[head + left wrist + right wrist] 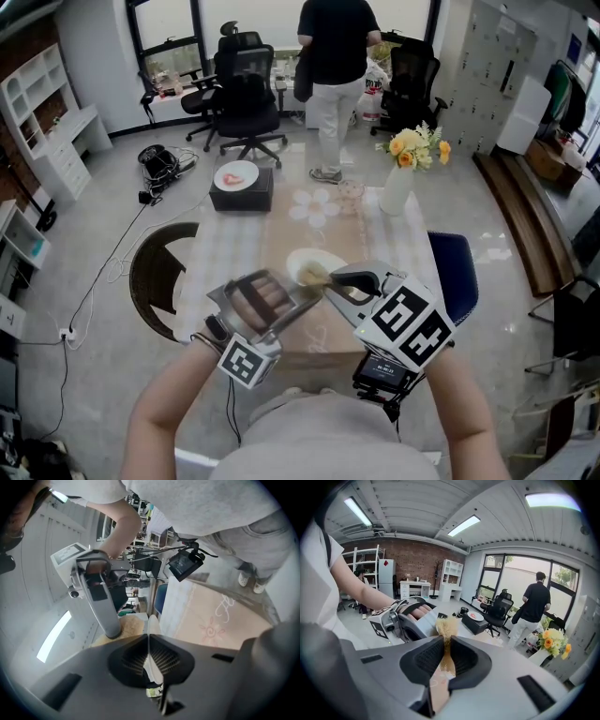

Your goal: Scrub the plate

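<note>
I hold a white plate [322,256] above the table, tilted. My left gripper [305,296] is shut on its near rim; in the left gripper view the plate [150,631] shows edge-on between the jaws. My right gripper [334,280] is shut on a tan scrubbing brush [311,275], whose fibre head rests against the plate's face. In the right gripper view the brush [446,639] runs up between the shut jaws, its fibres [447,625] just past the fingertips, with the left gripper [401,622] right behind. The brush head [127,625] also shows beside the plate.
A table [234,248] with a checked cloth lies below. On it stand a vase of flowers [401,178], a glass [352,194] and a black box [242,195] bearing a plate. A wicker chair [155,272] is left, a blue chair [457,272] right. A person [333,66] stands beyond.
</note>
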`<action>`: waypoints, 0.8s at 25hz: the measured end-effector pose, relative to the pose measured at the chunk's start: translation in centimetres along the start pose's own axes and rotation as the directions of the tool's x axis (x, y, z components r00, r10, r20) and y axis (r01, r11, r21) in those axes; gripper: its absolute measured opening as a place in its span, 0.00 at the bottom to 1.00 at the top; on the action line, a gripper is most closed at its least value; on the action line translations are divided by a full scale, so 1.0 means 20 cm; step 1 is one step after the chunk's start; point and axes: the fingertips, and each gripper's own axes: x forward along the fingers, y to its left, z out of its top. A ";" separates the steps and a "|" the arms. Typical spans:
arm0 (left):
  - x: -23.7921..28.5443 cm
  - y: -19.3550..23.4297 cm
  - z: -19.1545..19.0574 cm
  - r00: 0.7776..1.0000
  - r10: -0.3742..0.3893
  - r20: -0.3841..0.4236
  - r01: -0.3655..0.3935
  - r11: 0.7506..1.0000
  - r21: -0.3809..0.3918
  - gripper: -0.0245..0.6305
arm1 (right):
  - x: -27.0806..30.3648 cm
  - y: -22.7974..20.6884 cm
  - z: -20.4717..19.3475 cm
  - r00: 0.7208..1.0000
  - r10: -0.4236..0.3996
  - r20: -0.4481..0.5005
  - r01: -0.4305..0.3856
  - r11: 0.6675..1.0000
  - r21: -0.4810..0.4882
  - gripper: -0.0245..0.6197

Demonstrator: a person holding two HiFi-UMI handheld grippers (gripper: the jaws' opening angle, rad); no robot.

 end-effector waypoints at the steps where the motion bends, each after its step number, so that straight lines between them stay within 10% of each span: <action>1: 0.00 0.01 0.00 1.000 0.004 0.001 -0.004 1.000 0.002 0.07 | 0.01 0.01 0.00 1.000 -0.002 -0.009 0.002 1.000 0.000 0.11; 20: -0.02 0.04 0.03 1.000 0.001 0.004 -0.001 0.999 0.053 0.07 | 0.14 -0.08 -0.10 0.993 -0.064 -0.102 0.062 0.998 -0.020 0.11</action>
